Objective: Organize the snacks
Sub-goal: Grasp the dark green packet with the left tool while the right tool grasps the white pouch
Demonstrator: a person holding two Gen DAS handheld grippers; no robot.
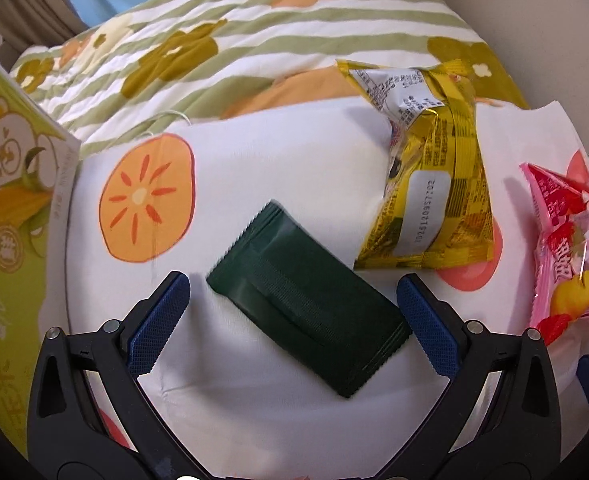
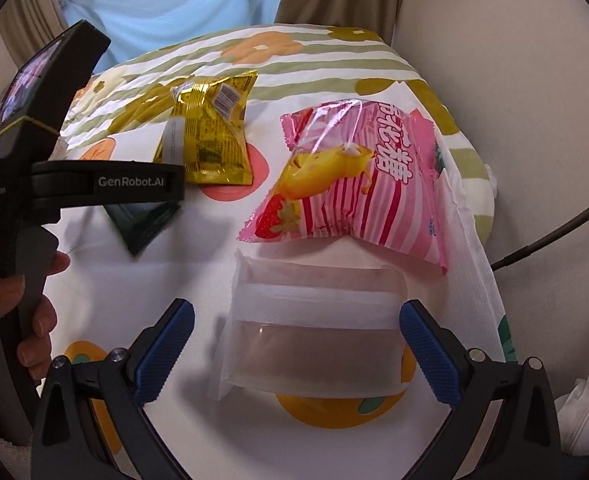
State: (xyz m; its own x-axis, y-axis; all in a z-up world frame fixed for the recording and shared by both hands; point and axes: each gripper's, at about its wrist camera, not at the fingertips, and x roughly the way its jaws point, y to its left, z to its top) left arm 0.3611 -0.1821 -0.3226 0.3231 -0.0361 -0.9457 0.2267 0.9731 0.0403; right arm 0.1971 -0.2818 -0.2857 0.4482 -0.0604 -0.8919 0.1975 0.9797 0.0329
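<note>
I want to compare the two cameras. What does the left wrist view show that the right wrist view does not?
Only the left wrist view shows the green box with a bear at its left edge. Only the right wrist view shows the translucent packet between the right gripper fingers, and a hand holding the left gripper. Both show the dark green packet, yellow packet and pink packet on the patterned cloth.

I'm seeing a dark green sachet lying flat, yellow packet and pink packet lying beyond, translucent pouch nearest.
</note>
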